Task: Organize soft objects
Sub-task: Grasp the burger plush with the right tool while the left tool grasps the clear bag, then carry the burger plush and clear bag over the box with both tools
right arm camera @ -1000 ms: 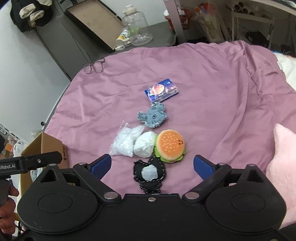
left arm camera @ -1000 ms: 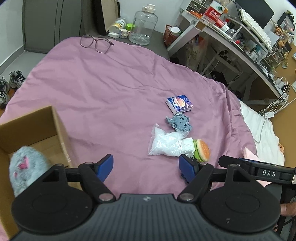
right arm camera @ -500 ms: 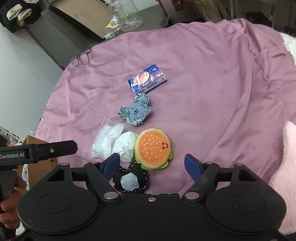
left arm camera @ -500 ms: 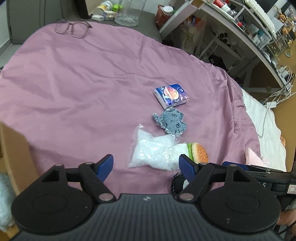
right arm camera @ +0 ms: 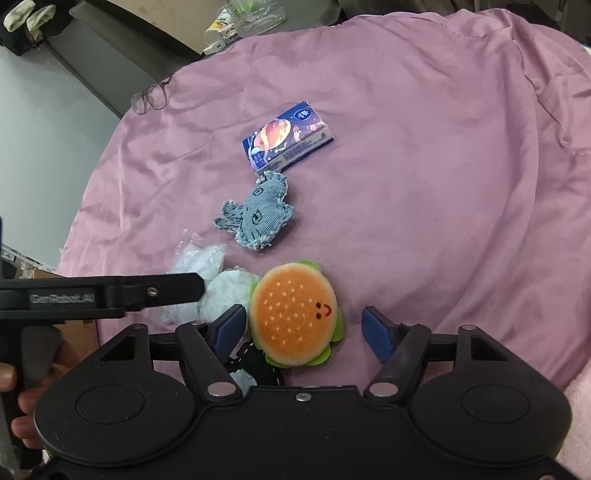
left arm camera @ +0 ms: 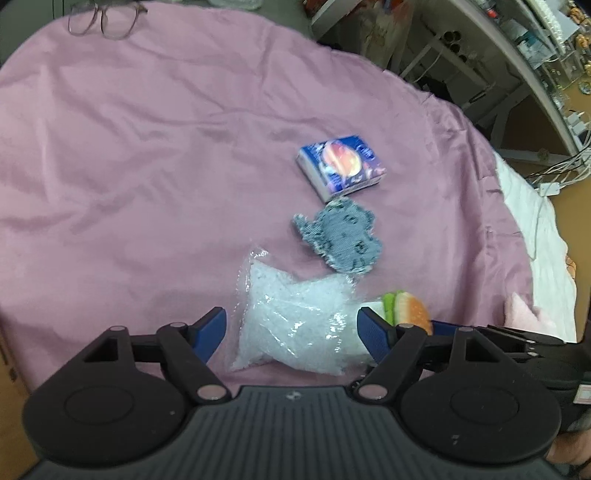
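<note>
Soft things lie in a row on the purple bedspread (left arm camera: 147,155). My left gripper (left arm camera: 293,328) is open, its fingers on either side of a clear plastic bag of white filling (left arm camera: 291,325). My right gripper (right arm camera: 304,328) is open around a plush hamburger (right arm camera: 295,314), also seen in the left wrist view (left arm camera: 408,310). A black plush with a white patch (right arm camera: 255,369) lies partly hidden under the right gripper. Farther off lie a denim plush (left arm camera: 341,236) (right arm camera: 258,216) and a blue tissue pack (left arm camera: 340,166) (right arm camera: 286,140).
Glasses (left arm camera: 103,22) (right arm camera: 151,98) lie at the bed's far edge. A pink plush (left arm camera: 524,314) sits at the bed's right side. A desk with shelves (left arm camera: 517,44) stands beyond the bed. A cardboard box edge (left arm camera: 9,369) shows at the left.
Both grippers have moved forward and lower over the bed. The left left the box and now straddles the bag; the right now straddles the hamburger.
</note>
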The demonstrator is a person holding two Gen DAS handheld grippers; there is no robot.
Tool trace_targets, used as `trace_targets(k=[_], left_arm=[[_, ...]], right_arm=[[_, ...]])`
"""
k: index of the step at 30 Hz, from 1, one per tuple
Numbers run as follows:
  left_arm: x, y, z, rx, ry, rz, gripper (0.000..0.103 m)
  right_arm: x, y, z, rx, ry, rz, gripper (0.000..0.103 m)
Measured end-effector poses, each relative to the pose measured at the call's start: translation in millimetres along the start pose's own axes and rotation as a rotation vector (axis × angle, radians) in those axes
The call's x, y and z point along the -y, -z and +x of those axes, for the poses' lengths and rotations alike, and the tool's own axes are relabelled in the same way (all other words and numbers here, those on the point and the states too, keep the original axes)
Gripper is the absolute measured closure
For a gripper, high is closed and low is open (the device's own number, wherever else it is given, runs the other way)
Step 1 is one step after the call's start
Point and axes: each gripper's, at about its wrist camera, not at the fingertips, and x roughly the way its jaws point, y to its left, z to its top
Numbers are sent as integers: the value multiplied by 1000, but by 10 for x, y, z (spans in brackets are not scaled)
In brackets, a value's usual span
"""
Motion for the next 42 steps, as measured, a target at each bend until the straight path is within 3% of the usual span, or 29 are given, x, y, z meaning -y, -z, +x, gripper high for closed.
trace_targets(k=[4, 6, 11, 14, 16, 19, 21, 42], left_arm=[[-69, -15, 114, -6, 26, -19, 27], [-117, -31, 122, -1, 47, -31, 27], [-220, -66, 101, 6, 82, -22, 33], [-266, -79, 91, 4, 90, -21, 40], [-268, -92, 81, 1, 85, -17, 52], [-278, -87, 39, 12, 89, -15, 63], [-292, -61, -18, 28, 98, -11, 66], [-398, 297, -1066, 216, 88, 14, 67]], right_arm=[[22, -11, 22, -1, -5, -6, 38], [28, -26, 23, -1, -9, -14, 48], [-11, -62, 63, -17, -4, -27, 51], [-77, -52, 75, -21, 11, -49, 57], [-105, -49, 68, -18, 20, -49, 59], [-124, -30, 34, -11, 28, -45, 61], [-148, -13, 4, -6, 43, -44, 61], [-954, 195, -514, 119, 89, -170, 61]])
